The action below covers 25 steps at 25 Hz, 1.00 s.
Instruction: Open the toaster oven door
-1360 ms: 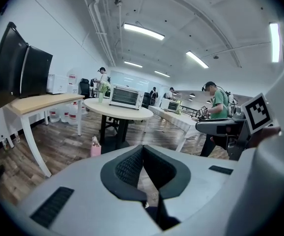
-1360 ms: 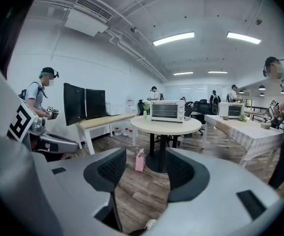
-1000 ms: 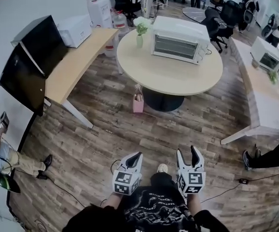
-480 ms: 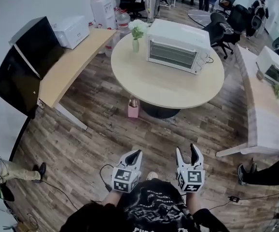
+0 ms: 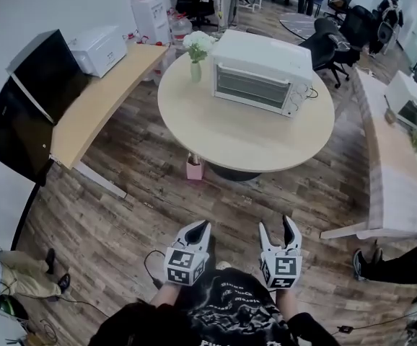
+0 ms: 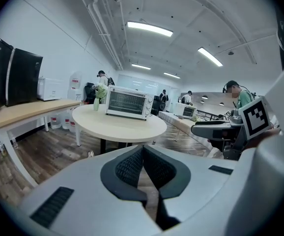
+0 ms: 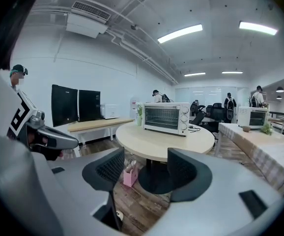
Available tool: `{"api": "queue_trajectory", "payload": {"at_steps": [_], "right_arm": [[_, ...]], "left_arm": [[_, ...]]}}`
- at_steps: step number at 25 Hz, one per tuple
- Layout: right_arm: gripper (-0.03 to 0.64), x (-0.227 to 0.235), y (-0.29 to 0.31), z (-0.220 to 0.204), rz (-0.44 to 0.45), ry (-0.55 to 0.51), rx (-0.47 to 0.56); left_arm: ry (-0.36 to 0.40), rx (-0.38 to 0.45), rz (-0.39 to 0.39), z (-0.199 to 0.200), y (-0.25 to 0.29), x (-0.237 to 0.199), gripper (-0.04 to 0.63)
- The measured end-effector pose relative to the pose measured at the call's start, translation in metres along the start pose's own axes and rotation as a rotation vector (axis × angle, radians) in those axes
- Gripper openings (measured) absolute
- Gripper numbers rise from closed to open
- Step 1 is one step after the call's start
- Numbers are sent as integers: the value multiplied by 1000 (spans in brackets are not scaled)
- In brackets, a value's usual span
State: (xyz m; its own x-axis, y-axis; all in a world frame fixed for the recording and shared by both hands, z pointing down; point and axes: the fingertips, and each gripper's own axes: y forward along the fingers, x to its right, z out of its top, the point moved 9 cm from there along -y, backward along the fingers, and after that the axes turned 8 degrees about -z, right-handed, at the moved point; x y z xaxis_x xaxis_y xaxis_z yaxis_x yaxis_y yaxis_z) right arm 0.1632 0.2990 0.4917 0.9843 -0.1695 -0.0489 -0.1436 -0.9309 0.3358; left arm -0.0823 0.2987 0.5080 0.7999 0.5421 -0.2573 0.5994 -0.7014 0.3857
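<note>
- Head view, at the left: the left gripper hung before the person's chest with its jaws together and nothing in them, as in the earlier pictures
- Across the middle, the round table and the toaster oven on it showed larger and nearer than a second before, so the person had been walking toward them; the oven stood on the table's far side, its door closed, well apart from both grippers
- At the right, the right gripper had just been opening its jaws, and they stood wide with only floor between them
- I judged this to be the approach: the door was untouched, and the wide right jaws looked readied for its handle
- Writing: black-and-white square markers on each gripper's cube; pale print on the person's dark shirt was too blurred to read; no brand was legible on the oven
</note>
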Motion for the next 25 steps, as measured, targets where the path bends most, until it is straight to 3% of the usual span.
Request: {"api": "queue_trajectory", "payload": {"at_steps": [7, 13, 25], "right_arm": [[276, 21, 58, 16, -56, 43, -14], [282, 31, 138, 56, -109, 28, -29], [282, 41, 281, 108, -228, 145, -32]], "left_arm": [[-19, -22, -9, 24, 59, -47, 20], [-15, -30, -57, 77, 131, -107, 20], [86, -43, -181, 168, 253, -210, 20]]}}
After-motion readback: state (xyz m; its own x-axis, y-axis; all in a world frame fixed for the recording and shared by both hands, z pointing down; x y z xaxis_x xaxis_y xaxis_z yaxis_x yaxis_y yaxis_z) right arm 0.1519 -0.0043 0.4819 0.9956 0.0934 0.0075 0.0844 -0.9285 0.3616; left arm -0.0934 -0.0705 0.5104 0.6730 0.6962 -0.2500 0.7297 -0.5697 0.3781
